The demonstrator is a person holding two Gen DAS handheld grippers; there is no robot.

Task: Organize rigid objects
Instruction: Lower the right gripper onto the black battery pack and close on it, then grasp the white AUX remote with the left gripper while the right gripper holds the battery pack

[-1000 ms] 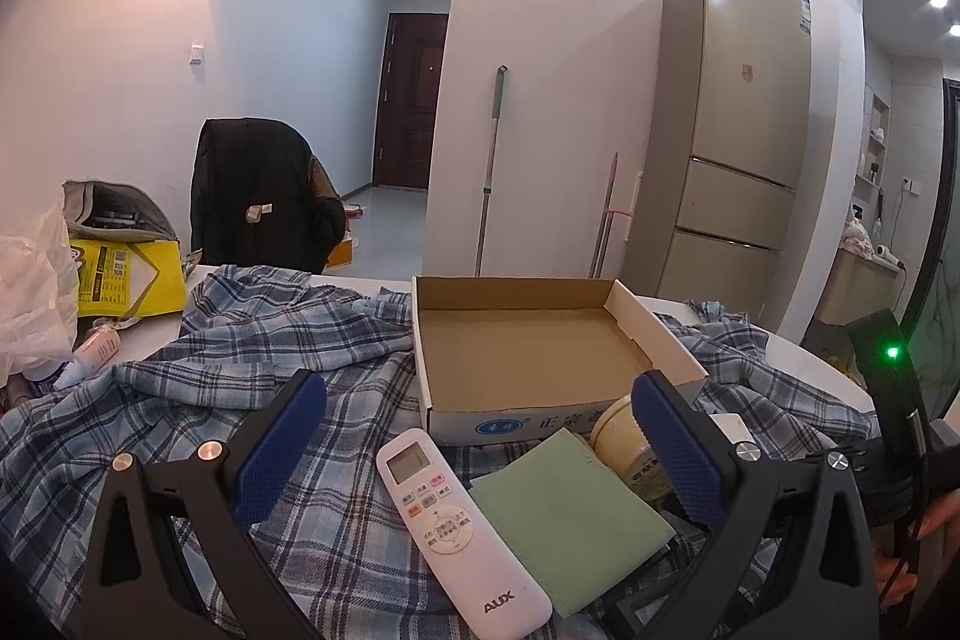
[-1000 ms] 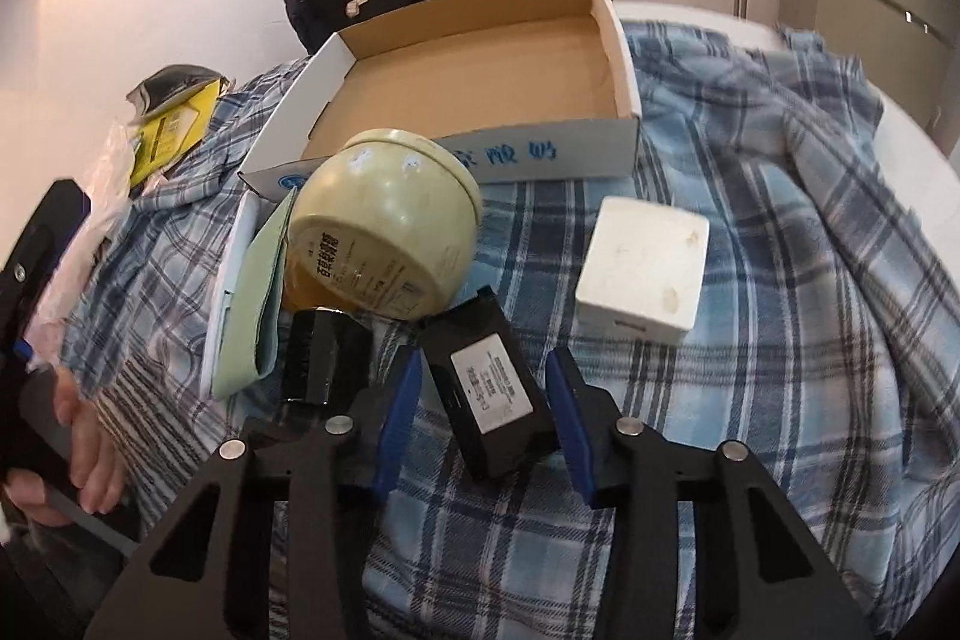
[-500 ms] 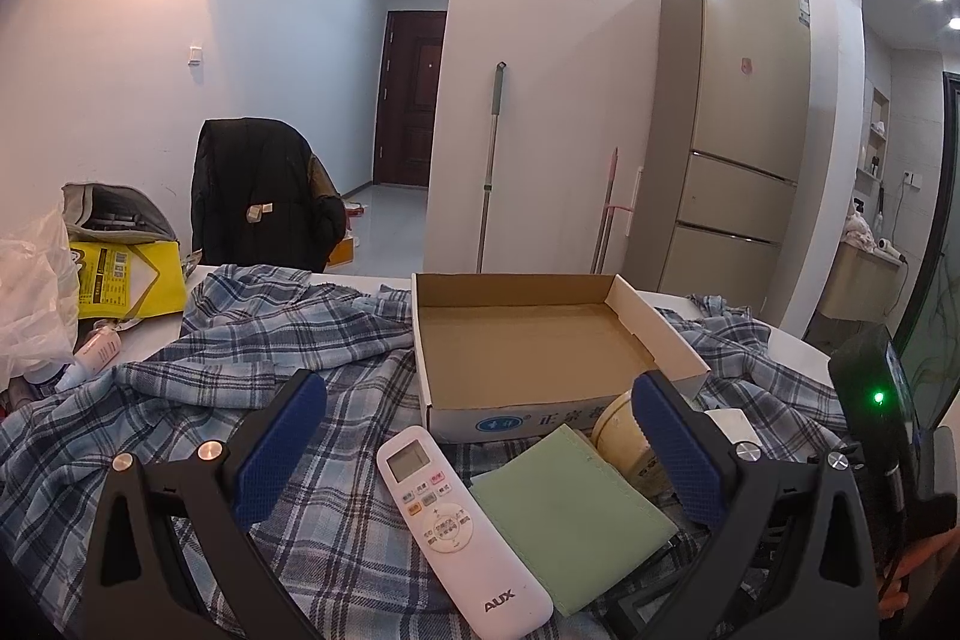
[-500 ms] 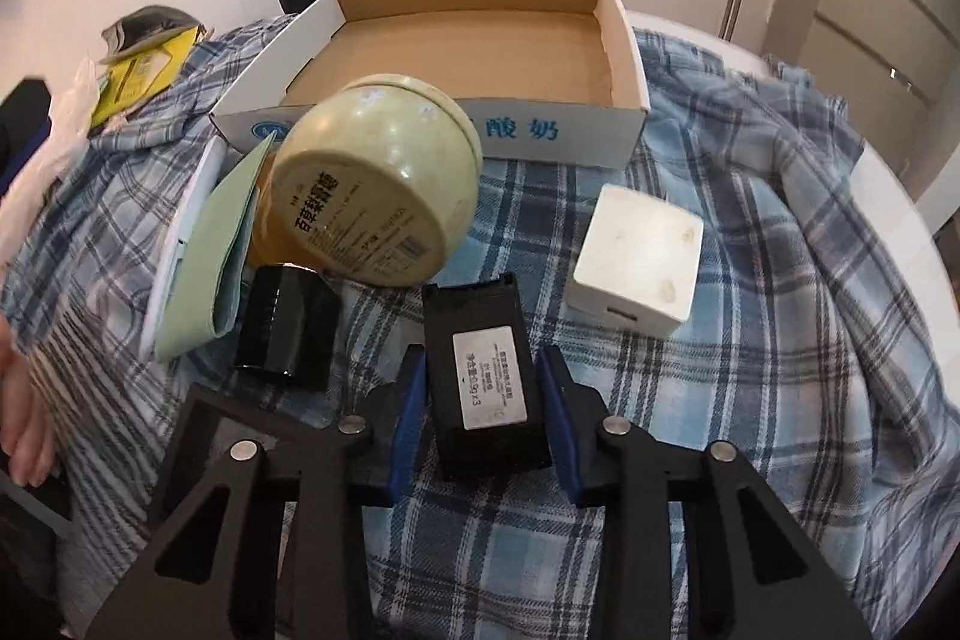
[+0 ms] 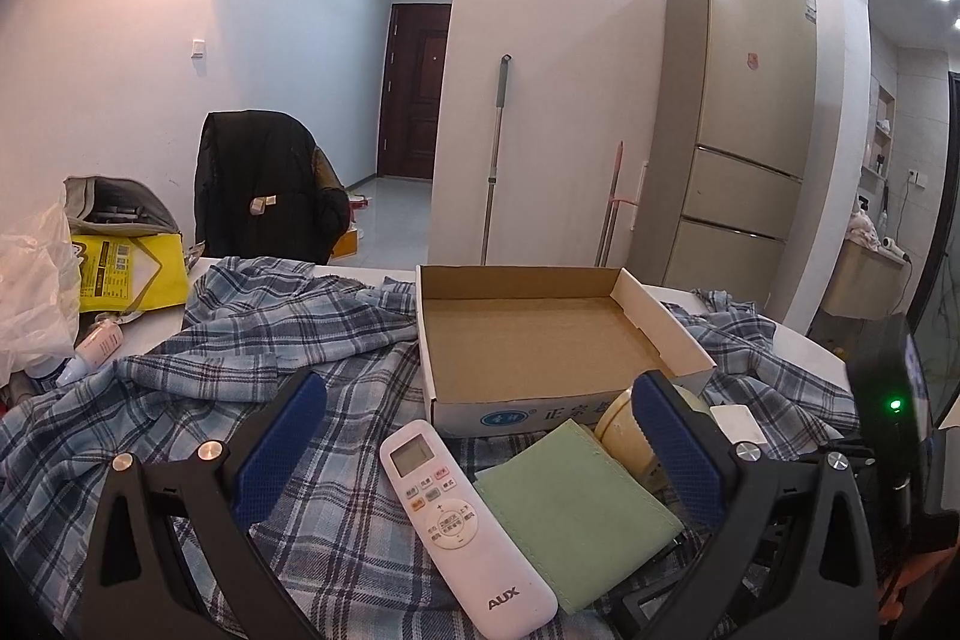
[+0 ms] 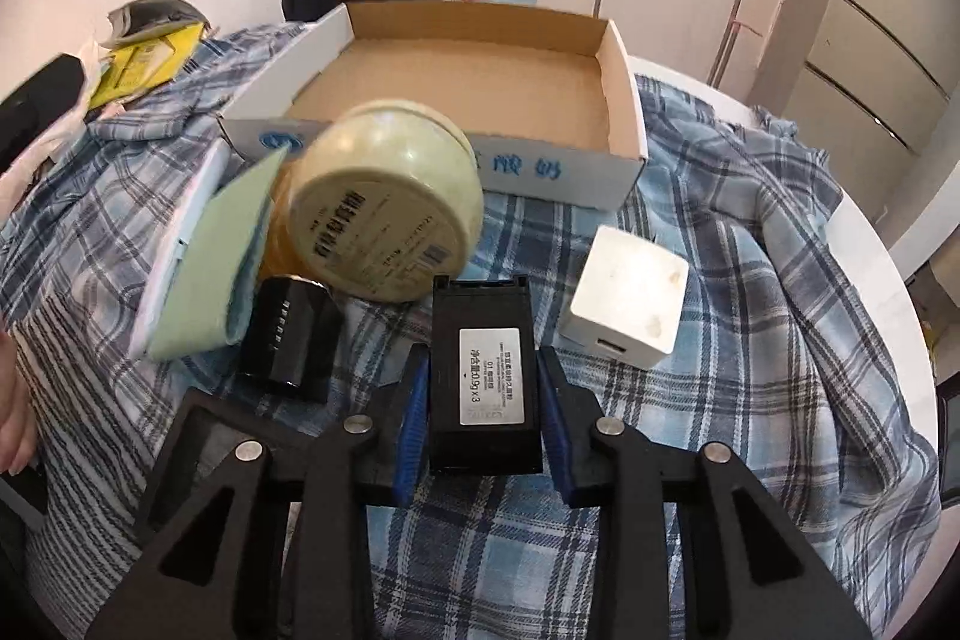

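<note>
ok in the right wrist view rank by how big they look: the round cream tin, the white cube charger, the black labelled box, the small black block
1. round cream tin
2. black labelled box, though it sits nearest the camera, so unsure
3. white cube charger and small black block look alike

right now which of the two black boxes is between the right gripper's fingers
The black box with the white label, clamped between the right gripper pads. The other, the unlabelled black box, lies free on the plaid cloth beside the green pouch.
</note>
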